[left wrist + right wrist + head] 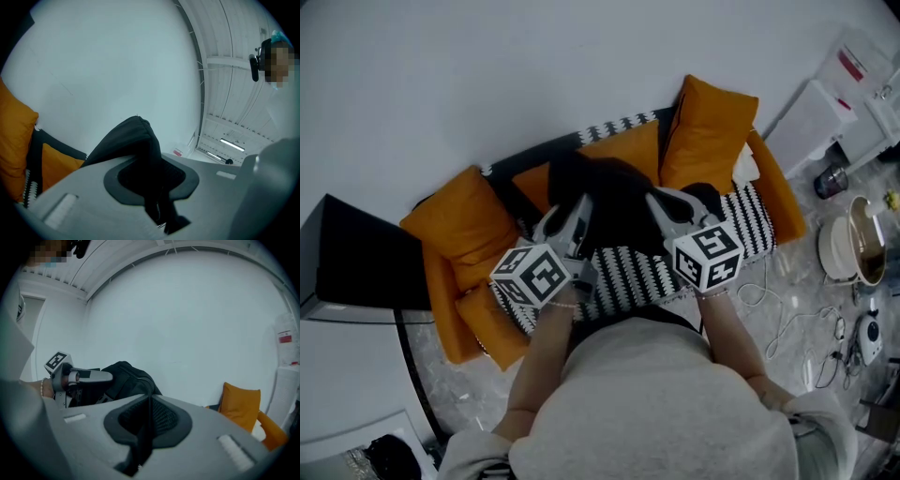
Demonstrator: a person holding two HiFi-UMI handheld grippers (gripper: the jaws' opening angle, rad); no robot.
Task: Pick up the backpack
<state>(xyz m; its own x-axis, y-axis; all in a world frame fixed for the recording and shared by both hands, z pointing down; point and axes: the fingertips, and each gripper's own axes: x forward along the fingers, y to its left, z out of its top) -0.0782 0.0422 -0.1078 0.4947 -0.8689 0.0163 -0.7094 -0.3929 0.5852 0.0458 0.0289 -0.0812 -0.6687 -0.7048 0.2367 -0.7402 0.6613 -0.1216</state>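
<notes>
You stood close against the front edge of the sofa, whose striped seat ran across below both tools. A tall orange cushion hemmed in the seat on the right, and another orange cushion did so on the left. The bare white wall rose just behind the backrest. That left open room mainly upward and back toward your body. To your left a dark cabinet stood beside the sofa's arm. To your right the floor carried loose white cables and a round pot, so that side was crowded.

The black backpack hung between your two tools, over the seat and in front of the backrest. Its lower part was hidden behind the tools, so its base perhaps cleared the seat, though that could not be settled.

Your left tool was clamped on a thick fold of the backpack's black fabric, which filled the gap between its jaws and bulged up ahead of them. Your right tool was closed nearly flat on a thin black strap or edge of the backpack, with the bag's bulk lying ahead and to its left. Both tools pointed toward the wall with the bag bridging them.
</notes>
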